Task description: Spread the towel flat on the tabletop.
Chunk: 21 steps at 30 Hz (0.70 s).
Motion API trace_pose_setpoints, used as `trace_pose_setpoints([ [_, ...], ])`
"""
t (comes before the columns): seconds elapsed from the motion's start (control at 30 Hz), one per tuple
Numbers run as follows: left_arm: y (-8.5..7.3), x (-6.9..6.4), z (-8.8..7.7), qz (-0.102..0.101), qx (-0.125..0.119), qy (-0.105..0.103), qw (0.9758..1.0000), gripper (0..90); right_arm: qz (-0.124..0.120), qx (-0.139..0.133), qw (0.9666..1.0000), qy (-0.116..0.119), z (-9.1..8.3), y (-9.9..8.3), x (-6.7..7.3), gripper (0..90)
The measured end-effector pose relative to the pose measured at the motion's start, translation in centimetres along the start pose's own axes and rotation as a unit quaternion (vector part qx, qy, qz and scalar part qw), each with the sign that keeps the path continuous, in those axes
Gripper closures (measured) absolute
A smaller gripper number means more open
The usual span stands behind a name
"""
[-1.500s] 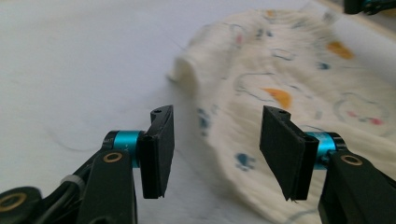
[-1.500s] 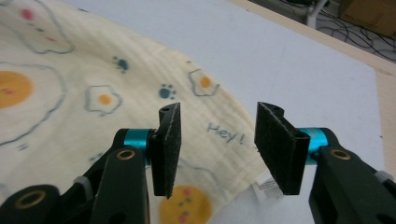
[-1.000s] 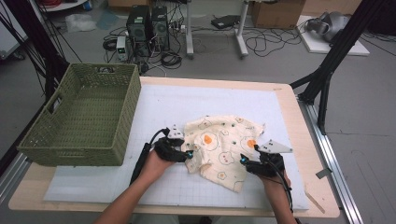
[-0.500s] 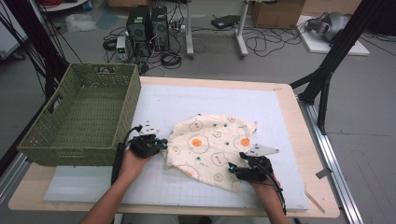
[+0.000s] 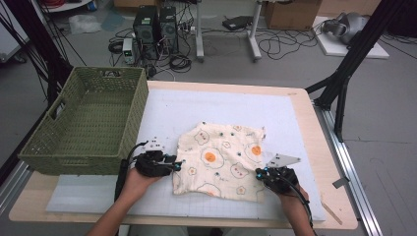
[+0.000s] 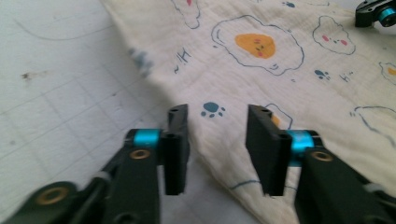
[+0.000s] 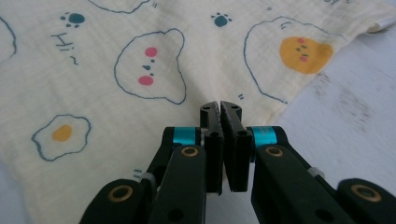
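Observation:
A cream cloth (image 5: 221, 160) printed with fried eggs lies spread nearly flat on the white mat (image 5: 221, 105). My left gripper (image 5: 172, 164) is at the cloth's left edge. In the left gripper view it (image 6: 217, 140) stands open, its jaws either side of the cloth's (image 6: 261, 65) edge without pinching it. My right gripper (image 5: 260, 173) is at the cloth's right edge near the front corner. In the right gripper view it (image 7: 220, 109) is shut, its tips low over the cloth (image 7: 149, 60) where its border runs; the pinched fabric itself is hidden.
A green woven basket (image 5: 74, 162) stands on the table's left side, right behind my left hand. The wooden table edge (image 5: 305, 113) runs along the right. Beyond the table lie cables and computer cases on the floor.
The cloth went from bunched to spread out flat. My left hand swung out to the left, then came back to the cloth's left edge. My right hand drew toward the front.

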<state>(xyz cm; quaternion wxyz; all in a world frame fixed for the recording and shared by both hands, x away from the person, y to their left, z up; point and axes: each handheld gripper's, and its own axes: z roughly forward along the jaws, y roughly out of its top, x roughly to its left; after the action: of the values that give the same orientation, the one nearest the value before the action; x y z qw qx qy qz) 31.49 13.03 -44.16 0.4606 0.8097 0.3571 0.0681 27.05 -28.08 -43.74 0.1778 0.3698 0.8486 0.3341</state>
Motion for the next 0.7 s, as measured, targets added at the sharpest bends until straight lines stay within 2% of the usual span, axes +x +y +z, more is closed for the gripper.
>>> trace_pose_setpoints([
  [0.1,0.3,0.5,0.0,-0.016,-0.013,0.014,0.9997,41.2,-0.006,0.015,0.9998,-0.009,-1.1,-0.8,-0.3,87.9],
  [0.2,0.7,1.1,-0.1,-0.035,-0.037,0.017,0.9986,40.0,-0.011,0.02,0.9995,-0.019,-2.0,-1.7,-0.5,87.8],
  [0.27,1.5,1.4,-0.1,-0.035,-0.05,0.026,0.9978,38.7,-0.01,0.018,0.9996,-0.02,-2.6,-2.0,-0.6,86.5],
  [0.33,2.5,1.9,0.2,-0.045,-0.06,0.04,0.9964,35.7,0.004,-0.007,0.9998,-0.02,-3.0,-2.1,-0.8,75.2],
  [0.37,3.0,2.2,0.5,-0.051,-0.062,0.047,0.9956,31.4,0.017,-0.021,0.9994,-0.023,-3.1,-2.0,-0.9,65.4],
  [0.47,4.5,2.8,1.3,-0.056,-0.067,0.073,0.9935,21.8,0.027,-0.051,0.9977,-0.036,-3.4,-1.8,-1.0,53.4],
  [0.5,5.0,3.0,1.5,-0.057,-0.072,0.077,0.9928,21.3,0.03,-0.057,0.9971,-0.039,-3.4,-1.7,-1.0,51.8],
  [0.63,6.6,3.9,3.0,-0.07,-0.057,0.087,0.9921,22.9,0.026,-0.076,0.9959,-0.043,-3.3,-1.5,-0.9,47.1],
  [0.7,7.2,4.2,3.9,-0.071,-0.056,0.082,0.9925,30.1,0.025,-0.08,0.9955,-0.043,-3.3,-1.3,-0.9,46.3],
])
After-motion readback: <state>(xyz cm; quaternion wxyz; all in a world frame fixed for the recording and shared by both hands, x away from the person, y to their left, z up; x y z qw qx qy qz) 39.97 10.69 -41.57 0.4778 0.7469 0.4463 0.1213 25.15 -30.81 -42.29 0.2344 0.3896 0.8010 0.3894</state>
